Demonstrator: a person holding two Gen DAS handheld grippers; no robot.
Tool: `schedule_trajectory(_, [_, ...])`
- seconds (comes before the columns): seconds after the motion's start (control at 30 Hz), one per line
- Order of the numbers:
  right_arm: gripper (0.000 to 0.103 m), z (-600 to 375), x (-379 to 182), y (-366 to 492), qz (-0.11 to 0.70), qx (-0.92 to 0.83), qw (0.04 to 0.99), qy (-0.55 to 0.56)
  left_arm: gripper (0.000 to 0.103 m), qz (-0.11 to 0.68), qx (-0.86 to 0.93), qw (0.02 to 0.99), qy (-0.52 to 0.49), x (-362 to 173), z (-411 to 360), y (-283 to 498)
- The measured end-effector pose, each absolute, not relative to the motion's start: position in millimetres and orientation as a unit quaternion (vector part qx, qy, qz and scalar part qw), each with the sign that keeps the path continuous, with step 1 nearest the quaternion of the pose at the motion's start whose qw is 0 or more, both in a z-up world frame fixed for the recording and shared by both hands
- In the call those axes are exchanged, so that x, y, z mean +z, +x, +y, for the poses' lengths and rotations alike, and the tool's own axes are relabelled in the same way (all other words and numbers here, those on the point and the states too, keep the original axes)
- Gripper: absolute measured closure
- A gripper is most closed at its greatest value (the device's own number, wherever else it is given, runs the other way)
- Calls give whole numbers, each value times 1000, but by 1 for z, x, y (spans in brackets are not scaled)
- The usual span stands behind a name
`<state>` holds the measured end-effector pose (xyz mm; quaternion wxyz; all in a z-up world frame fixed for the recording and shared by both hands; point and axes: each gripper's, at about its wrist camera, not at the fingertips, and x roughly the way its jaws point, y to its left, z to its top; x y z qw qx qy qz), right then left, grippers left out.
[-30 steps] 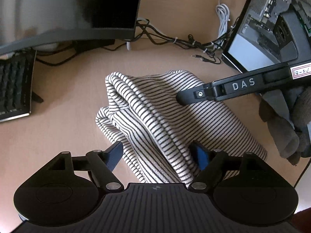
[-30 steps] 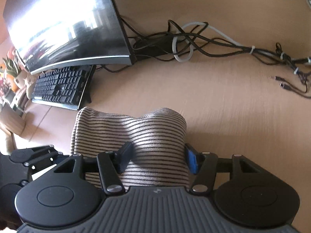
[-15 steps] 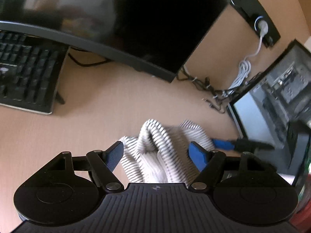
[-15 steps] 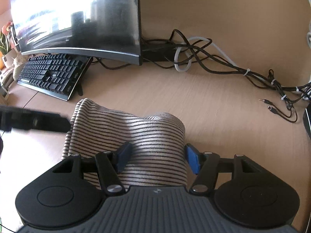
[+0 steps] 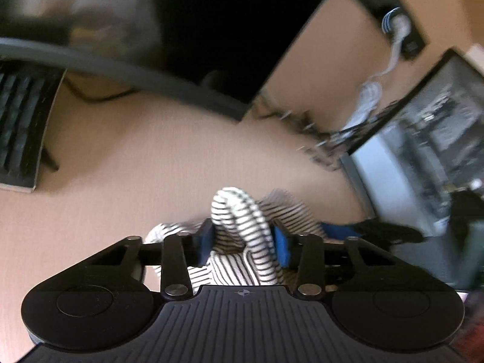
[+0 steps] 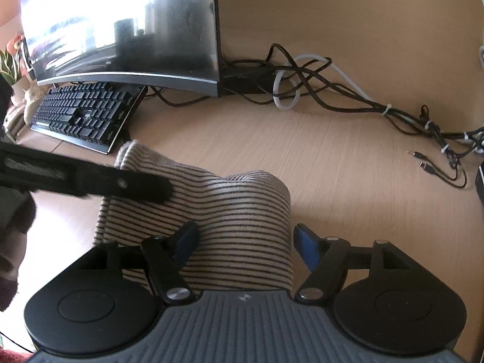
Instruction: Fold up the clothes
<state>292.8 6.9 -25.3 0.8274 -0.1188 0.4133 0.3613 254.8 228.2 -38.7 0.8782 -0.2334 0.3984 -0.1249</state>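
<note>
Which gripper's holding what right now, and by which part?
Left gripper, jaws just closing, pinches a raised fold of the striped garment. Right gripper, jaws opening, holds nothing.

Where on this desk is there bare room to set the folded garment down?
Bare desk lies right of the striped garment, between it and the loose audio plugs. Another free strip runs between the garment and the monitor. It is crowded along the back, where the cable tangle sprawls, and at the left by the keyboard.
</note>
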Motion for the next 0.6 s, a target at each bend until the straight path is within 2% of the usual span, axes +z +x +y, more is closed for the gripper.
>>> schedule_trajectory(0.1, [26, 7, -26, 294, 412, 363, 827, -125, 61, 391, -124, 883, -228, -36, 231, 249])
schedule_trajectory(0.2, [21, 9, -29, 296, 415, 365, 824, -122, 59, 414, -94, 875, -233, -58, 240, 245])
schedule_trajectory(0.27, [21, 11, -28, 294, 414, 366, 824, -126, 54, 413, -91, 868, -259, -66, 247, 243])
schedule_trajectory(0.47, [21, 3, -9, 273, 391, 382, 824, -150, 46, 407, -87, 879, -231, -70, 243, 245])
schedule_trajectory(0.6, [20, -13, -1, 242, 390, 410, 814, -127, 42, 406, -85, 876, -244, -78, 249, 245])
